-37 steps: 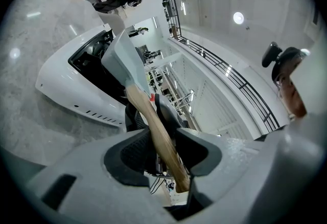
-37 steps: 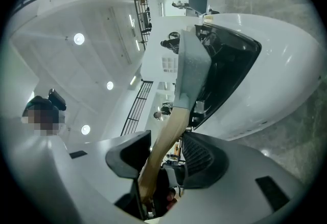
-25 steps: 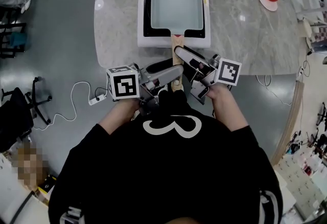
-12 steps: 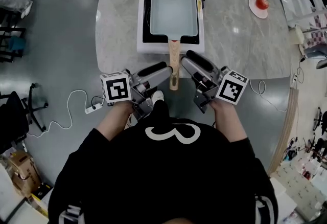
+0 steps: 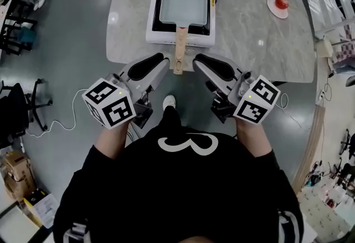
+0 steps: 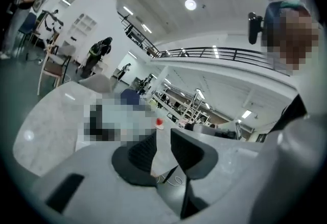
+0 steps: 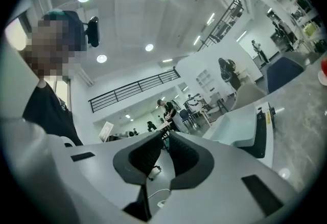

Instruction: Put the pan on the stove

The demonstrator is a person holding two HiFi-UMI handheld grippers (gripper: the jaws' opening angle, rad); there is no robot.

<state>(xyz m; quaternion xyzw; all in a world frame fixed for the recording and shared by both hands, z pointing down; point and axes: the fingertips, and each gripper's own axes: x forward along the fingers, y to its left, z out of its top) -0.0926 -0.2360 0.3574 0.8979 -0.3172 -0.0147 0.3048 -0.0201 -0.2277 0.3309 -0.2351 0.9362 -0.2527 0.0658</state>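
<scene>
- Pan [image 5: 186, 2] sits on the stove [image 5: 161, 40], handle overhanging toward the person; placement looks done.
- Left gripper [image 5: 145, 66] and right gripper [image 5: 213, 67] flank the handle without touching it.
- Both sets of jaws have just been closing, now narrow, with nothing between them.

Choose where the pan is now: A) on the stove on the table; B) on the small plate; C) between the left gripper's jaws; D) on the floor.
A: the pan sits on the white stove on the table, its wooden handle sticking out in front.

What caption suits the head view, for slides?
Pan on stove; left gripper and right gripper flank its handle, empty jaws just narrowed.
</scene>
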